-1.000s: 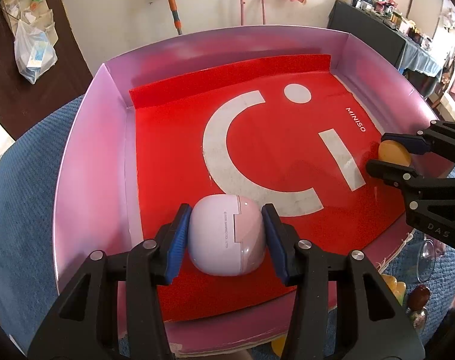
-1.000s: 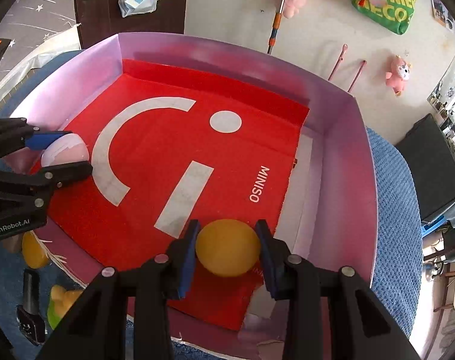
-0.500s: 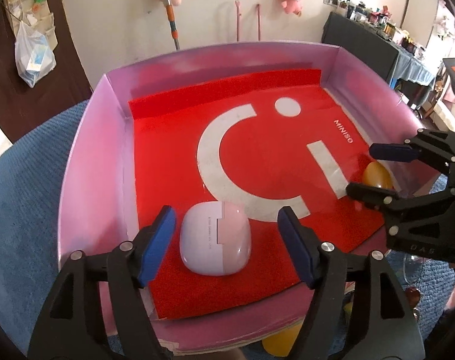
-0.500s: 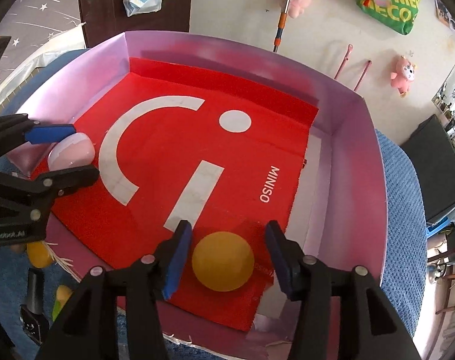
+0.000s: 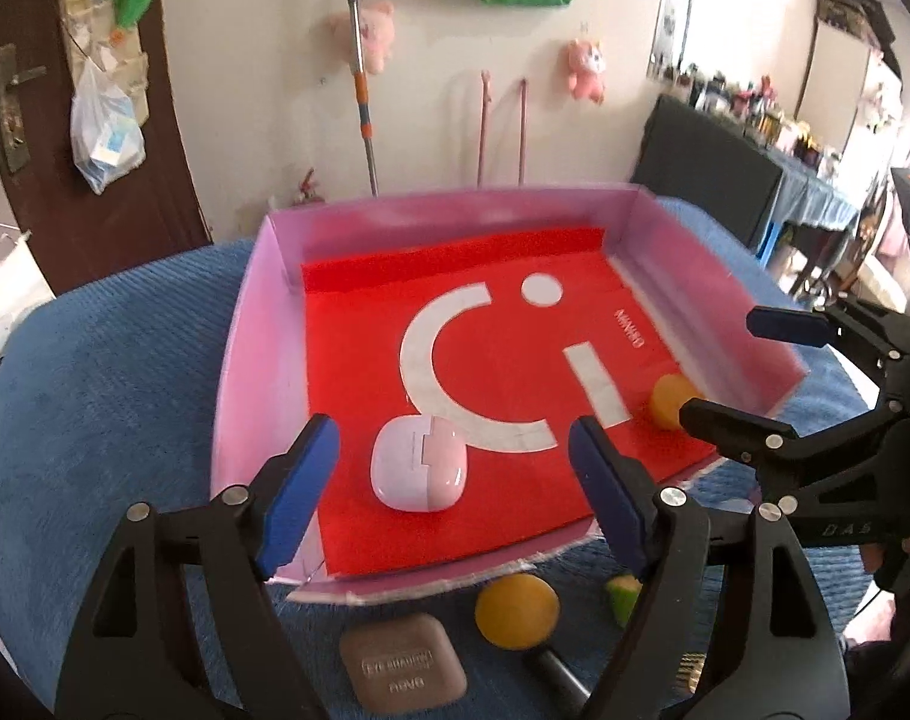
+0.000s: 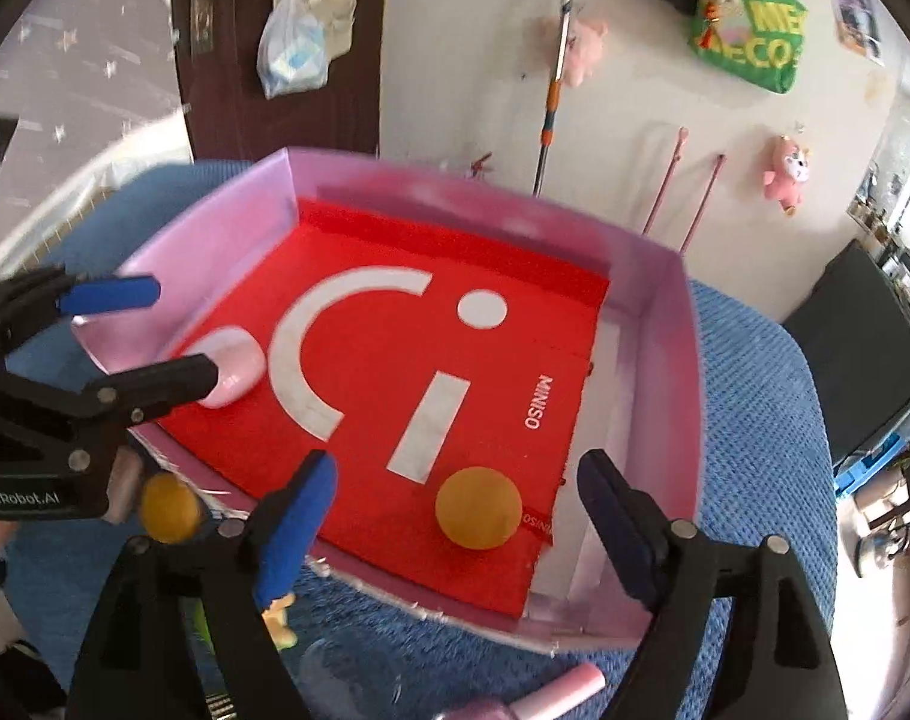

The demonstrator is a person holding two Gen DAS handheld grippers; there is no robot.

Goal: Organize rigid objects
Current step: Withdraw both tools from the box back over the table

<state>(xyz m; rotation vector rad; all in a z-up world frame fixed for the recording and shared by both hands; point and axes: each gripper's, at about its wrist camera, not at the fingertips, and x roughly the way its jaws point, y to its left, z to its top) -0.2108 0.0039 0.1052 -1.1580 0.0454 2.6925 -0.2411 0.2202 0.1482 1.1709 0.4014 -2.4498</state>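
A pink box (image 5: 239, 360) (image 6: 676, 360) with a red MINISO liner stands on the blue cloth. A pale pink rounded case (image 5: 417, 462) (image 6: 230, 369) lies at its near left. A yellow ball (image 5: 670, 401) (image 6: 478, 507) lies at its near right. My left gripper (image 5: 455, 492) (image 6: 149, 330) is open and empty, pulled back above the near edge behind the case. My right gripper (image 6: 455, 516) (image 5: 748, 366) is open and empty, pulled back behind the ball.
On the blue cloth in front of the box lie a second yellow ball (image 5: 516, 603) (image 6: 170, 507), a grey-brown square compact (image 5: 404, 669), a green-yellow piece (image 5: 622, 594) and a dark cylinder (image 5: 559, 672). A pink tube (image 6: 559, 690) lies near the right gripper.
Both grippers opened, letting go of the pink case and the yellow ball inside the box, then drew back and up. The case and ball stay on the liner.
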